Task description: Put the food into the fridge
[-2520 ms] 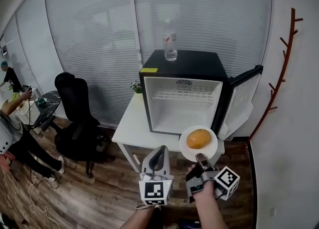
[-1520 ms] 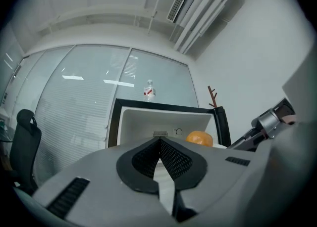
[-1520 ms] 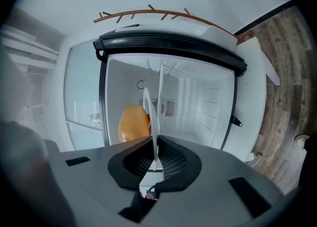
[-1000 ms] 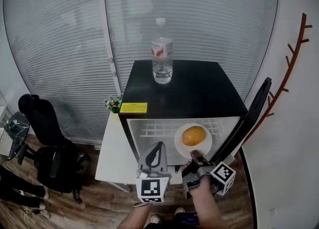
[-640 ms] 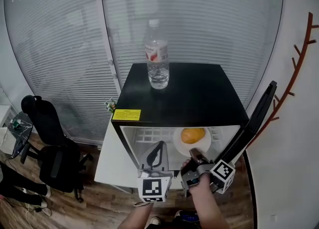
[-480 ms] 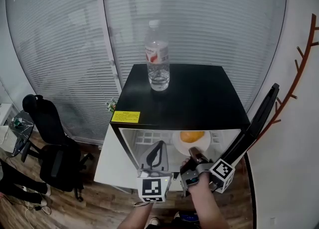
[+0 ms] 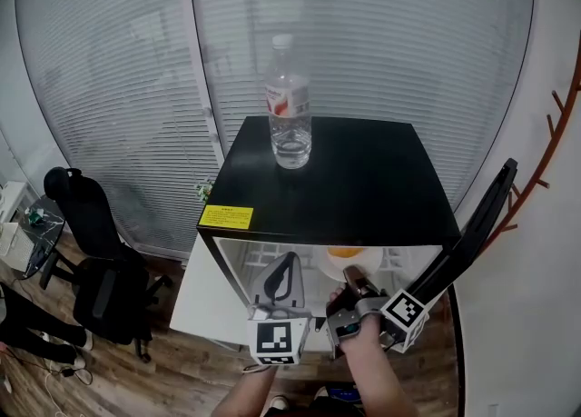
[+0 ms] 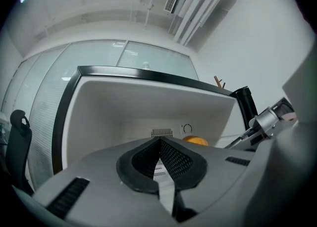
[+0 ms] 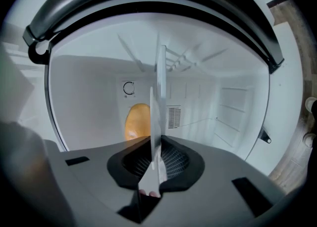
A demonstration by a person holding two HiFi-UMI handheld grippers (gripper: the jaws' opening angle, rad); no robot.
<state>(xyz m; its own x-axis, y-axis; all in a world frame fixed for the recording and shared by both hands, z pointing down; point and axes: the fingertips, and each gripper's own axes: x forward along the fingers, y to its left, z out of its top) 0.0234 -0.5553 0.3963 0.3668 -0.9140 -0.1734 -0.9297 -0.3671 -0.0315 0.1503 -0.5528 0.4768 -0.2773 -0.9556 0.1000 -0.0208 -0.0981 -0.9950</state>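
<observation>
A white plate [image 9: 160, 97] is pinched at its near rim by the right gripper [image 9: 156, 158], whose jaws are clamped narrowly on the thin edge, and it is held just inside the open mouth of the black fridge [image 7: 345, 179], under the front lip of its top. On the plate a round golden bun [image 9: 137, 121] is carried, seen against the white back wall below the wire shelf [image 9: 193, 53]. The left gripper [image 8: 159, 144] is kept beside the right one in front of the opening, its jaws closed together with nothing between them. A water bottle [image 7: 290, 106] is left standing on the fridge top, and the door [image 7: 472, 224] is swung open at the right. The plate is judged to be stiff, smooth and breakable, and, being gripped at one edge only, it is likely to sag or twist away from the grip; a firm hold on the rim is called for. The bun is probably light and soft and is not fixed down, so it could be rolled off if the plate were tipped.
</observation>
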